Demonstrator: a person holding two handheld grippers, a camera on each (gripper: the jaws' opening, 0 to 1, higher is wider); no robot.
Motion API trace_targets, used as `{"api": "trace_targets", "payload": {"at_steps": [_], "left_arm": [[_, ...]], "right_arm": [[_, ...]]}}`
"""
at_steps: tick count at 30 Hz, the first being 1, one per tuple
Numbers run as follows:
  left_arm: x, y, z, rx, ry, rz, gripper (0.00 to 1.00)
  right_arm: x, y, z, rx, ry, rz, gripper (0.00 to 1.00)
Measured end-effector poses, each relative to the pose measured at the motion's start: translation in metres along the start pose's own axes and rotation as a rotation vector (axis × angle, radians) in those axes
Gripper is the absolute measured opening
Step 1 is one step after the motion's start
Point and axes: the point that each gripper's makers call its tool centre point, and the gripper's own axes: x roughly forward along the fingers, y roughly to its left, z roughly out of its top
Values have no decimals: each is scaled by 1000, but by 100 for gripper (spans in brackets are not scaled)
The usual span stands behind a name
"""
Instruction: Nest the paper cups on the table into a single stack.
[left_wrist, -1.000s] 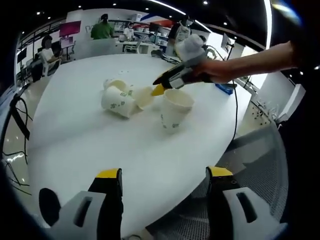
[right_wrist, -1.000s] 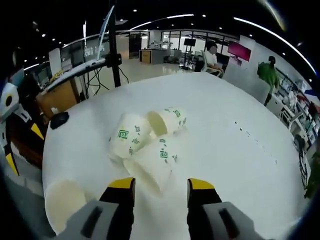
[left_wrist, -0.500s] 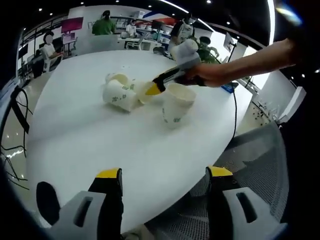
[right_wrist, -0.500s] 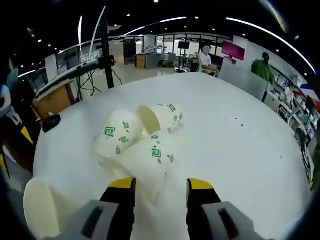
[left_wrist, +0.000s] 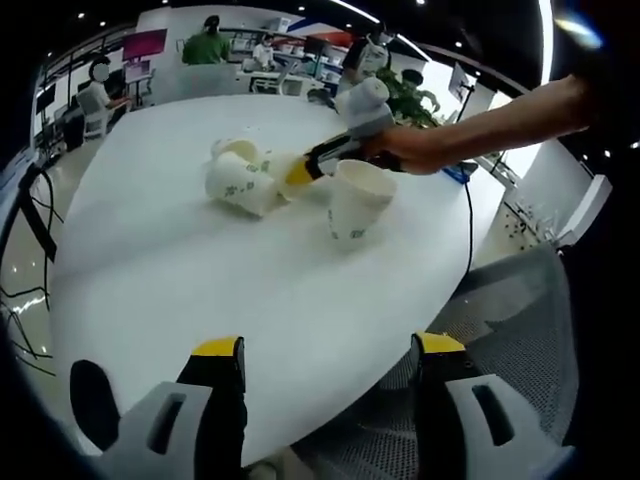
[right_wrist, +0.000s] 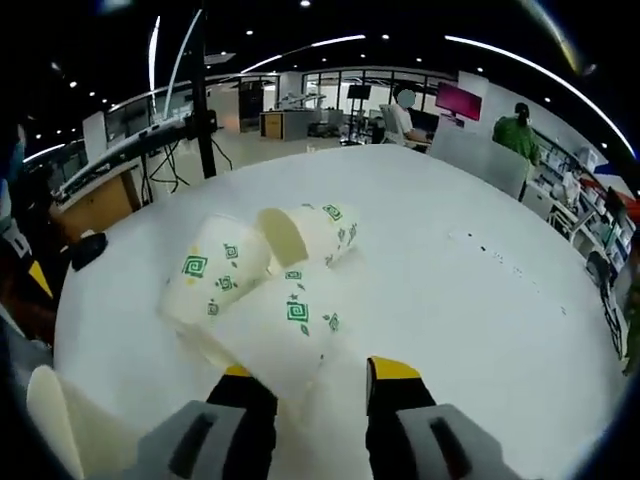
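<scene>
Now the right gripper (right_wrist: 318, 372) has moved in closer than a second ago, its parted fingers (right_wrist: 395, 370) straddling the nearest fallen paper cup (right_wrist: 270, 335) on the white counter (right_wrist: 480, 300), a grasp apparently imminent, while the left gripper (left_wrist: 328, 350) hangs back, fingers released.
</scene>
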Motion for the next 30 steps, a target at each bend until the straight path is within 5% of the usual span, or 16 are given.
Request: {"api": "trace_targets", "payload": {"at_steps": [5,11,30], "left_arm": [[1,2,-3,-4,9,0,66],[2,2,-3,-6,13,-4,66],[8,-7,11,33,2,-31,66]], "right_arm": [[3,-7,7,24,-35,-23,23],[4,-11,11,9,-48,-13,0],[-45,-13,17,-94,-9,1,0]]}}
